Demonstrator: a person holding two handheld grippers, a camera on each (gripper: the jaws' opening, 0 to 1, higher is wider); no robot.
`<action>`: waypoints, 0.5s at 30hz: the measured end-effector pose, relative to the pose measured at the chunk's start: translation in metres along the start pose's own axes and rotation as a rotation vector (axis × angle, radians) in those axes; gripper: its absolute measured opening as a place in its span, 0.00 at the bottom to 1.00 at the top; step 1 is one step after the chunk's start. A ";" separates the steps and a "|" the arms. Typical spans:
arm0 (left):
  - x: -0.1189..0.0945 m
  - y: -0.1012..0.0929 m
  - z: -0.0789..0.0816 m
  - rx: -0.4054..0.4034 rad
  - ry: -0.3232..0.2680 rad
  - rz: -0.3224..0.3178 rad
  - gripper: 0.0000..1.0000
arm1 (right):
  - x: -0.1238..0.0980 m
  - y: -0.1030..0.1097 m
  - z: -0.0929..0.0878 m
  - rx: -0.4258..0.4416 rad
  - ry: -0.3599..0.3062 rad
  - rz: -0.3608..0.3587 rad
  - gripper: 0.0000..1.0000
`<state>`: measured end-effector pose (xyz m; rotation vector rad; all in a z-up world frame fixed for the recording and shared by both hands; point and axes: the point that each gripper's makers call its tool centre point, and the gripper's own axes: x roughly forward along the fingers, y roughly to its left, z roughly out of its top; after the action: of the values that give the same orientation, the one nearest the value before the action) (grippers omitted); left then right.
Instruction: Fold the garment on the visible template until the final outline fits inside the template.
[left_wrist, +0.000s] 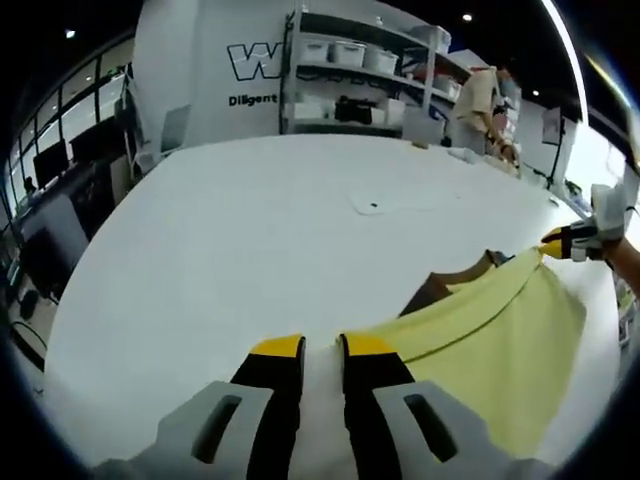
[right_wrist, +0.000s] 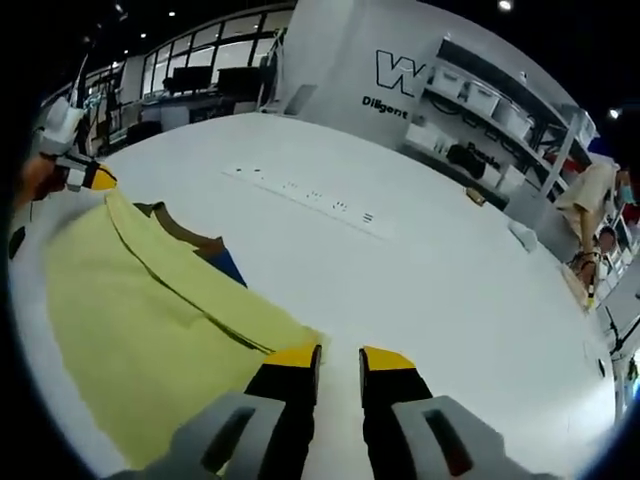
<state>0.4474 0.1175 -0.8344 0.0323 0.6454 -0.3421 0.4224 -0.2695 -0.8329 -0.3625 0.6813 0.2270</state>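
A yellow shirt (left_wrist: 500, 330) lies spread on the white table (left_wrist: 250, 230), over a brown template (left_wrist: 440, 285) showing at its far edge. The left tongs (left_wrist: 320, 350) and right tongs (right_wrist: 338, 357) each sit at a shirt corner, jaws slightly apart, gripping nothing
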 end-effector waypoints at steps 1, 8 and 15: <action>0.001 0.000 0.001 -0.002 -0.009 -0.005 0.11 | -0.003 -0.002 0.002 0.001 -0.009 -0.005 0.11; -0.012 -0.021 0.014 0.011 -0.052 -0.039 0.08 | -0.017 0.003 0.017 0.007 -0.074 0.001 0.03; -0.020 -0.036 0.016 0.020 -0.068 -0.068 0.00 | -0.019 0.015 0.014 0.041 -0.074 0.040 0.00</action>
<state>0.4298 0.0872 -0.8071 0.0174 0.5772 -0.4139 0.4110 -0.2523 -0.8144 -0.3001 0.6194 0.2632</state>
